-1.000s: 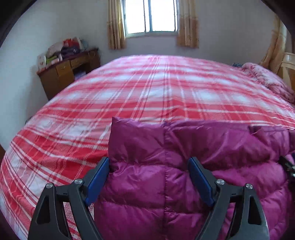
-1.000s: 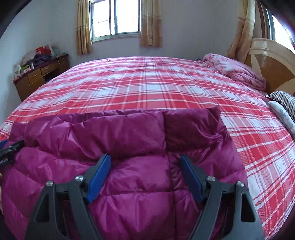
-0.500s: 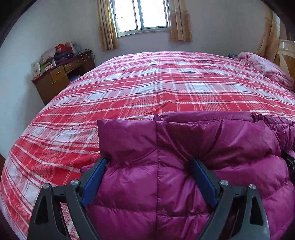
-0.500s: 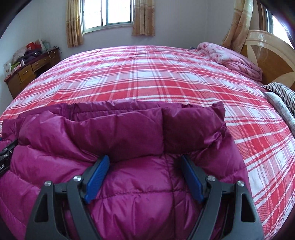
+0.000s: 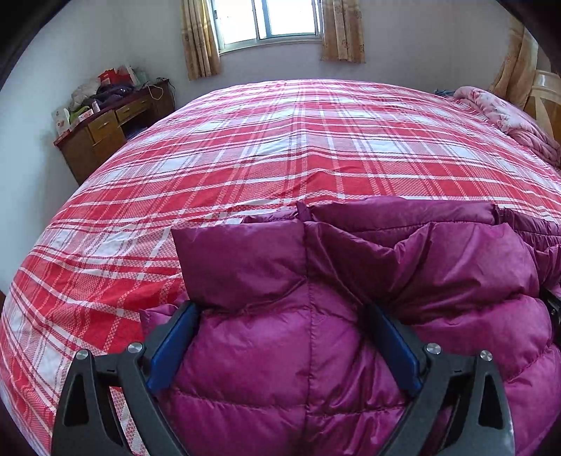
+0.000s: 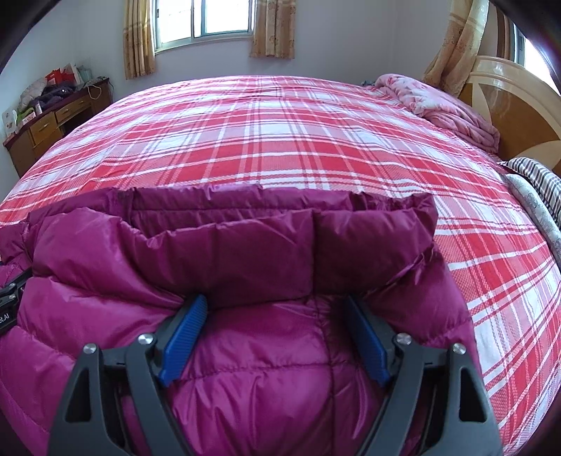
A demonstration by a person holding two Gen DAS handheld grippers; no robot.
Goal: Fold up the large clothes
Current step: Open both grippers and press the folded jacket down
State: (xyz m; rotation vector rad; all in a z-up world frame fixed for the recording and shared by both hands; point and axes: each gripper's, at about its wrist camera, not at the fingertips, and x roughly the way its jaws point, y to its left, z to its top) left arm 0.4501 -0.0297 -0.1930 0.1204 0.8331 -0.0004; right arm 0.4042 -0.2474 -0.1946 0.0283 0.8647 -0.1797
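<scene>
A magenta puffer jacket (image 5: 420, 263) lies bunched on the red plaid bed cover (image 5: 280, 140) at the near edge, its top band folded over. My left gripper (image 5: 280, 310) points down onto the jacket's left part. Its jaws are opening, and puffy fabric bulges between the blue pads (image 5: 171, 347) without being squeezed. My right gripper (image 6: 276, 302) stands open over the right part of the jacket (image 6: 228, 252), fabric swelling between its pads (image 6: 368, 343). Each gripper's black frame shows at the edge of the other's view.
The bed (image 6: 280, 140) fills the room ahead. A cluttered wooden desk (image 5: 105, 126) stands at the left wall. A pink quilt (image 6: 438, 101), a striped pillow (image 6: 540, 179) and the headboard (image 6: 519, 105) are at the right. A curtained window (image 5: 270, 17) is at the back.
The left gripper has sunk closer onto the jacket and its jaws have spread wider. The right gripper has tipped down a little; its jaws look the same.
</scene>
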